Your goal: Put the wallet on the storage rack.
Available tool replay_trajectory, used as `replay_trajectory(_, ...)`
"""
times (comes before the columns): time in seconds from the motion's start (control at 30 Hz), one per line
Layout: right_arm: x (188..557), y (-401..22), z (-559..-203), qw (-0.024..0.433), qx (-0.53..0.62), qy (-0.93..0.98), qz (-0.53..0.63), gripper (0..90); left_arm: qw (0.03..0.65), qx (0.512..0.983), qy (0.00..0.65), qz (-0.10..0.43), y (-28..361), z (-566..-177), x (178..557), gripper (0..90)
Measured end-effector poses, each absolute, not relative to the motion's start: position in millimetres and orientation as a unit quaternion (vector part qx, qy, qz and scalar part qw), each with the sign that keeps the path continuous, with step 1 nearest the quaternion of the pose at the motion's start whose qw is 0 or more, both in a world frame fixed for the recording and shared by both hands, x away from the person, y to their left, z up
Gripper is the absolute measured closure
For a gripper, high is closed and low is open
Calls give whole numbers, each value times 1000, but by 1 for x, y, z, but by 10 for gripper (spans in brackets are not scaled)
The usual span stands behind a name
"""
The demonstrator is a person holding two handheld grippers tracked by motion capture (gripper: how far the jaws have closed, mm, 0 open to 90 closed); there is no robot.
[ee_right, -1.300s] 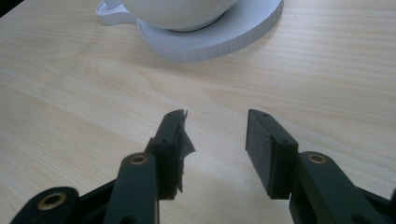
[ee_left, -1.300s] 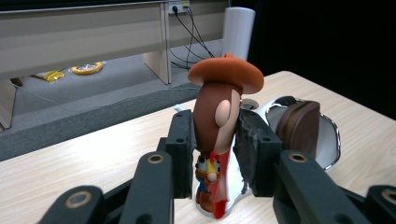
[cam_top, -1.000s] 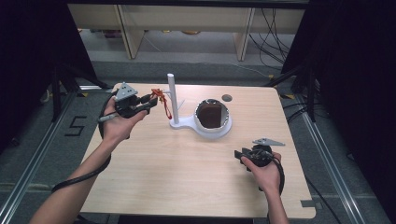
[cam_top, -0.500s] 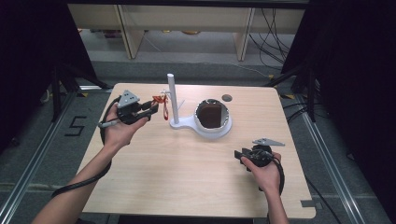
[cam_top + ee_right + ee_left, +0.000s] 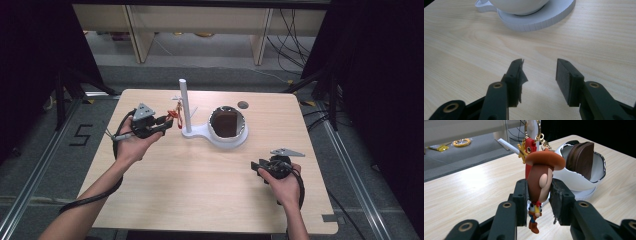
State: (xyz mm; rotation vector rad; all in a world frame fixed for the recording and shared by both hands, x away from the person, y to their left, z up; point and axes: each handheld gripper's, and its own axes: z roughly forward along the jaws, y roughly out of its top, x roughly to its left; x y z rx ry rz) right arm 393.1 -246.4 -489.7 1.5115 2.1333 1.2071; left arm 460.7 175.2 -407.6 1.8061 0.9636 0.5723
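Left gripper (image 5: 537, 195) fingers pinch a cowboy keychain (image 5: 539, 177) above the pale wooden counter (image 5: 200, 190), at nine o'clock from the white stand (image 5: 210, 131); right gripper (image 5: 539, 82) fingers spread, empty, at five o'clock; grey floor (image 5: 45, 170) and shelving (image 5: 150, 20) around

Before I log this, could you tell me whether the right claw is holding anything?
No, the right claw stands open over bare table.

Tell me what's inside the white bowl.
A brown zipped pouch stands on edge in the bowl. Whatever lies under it at the bottom is hidden by the rim.
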Motion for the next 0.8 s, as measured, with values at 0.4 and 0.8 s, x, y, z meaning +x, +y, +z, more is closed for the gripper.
replay_trajectory(0.4, 393, -247, -490, 123, 524, 731, 419, 574, 462, 773, 373, 223, 170, -426, 461, 563)
replay_trajectory(0.8, 392, -248, -490, 130, 526, 731, 415, 573, 472, 764, 371, 237, 197, -439, 442, 422)
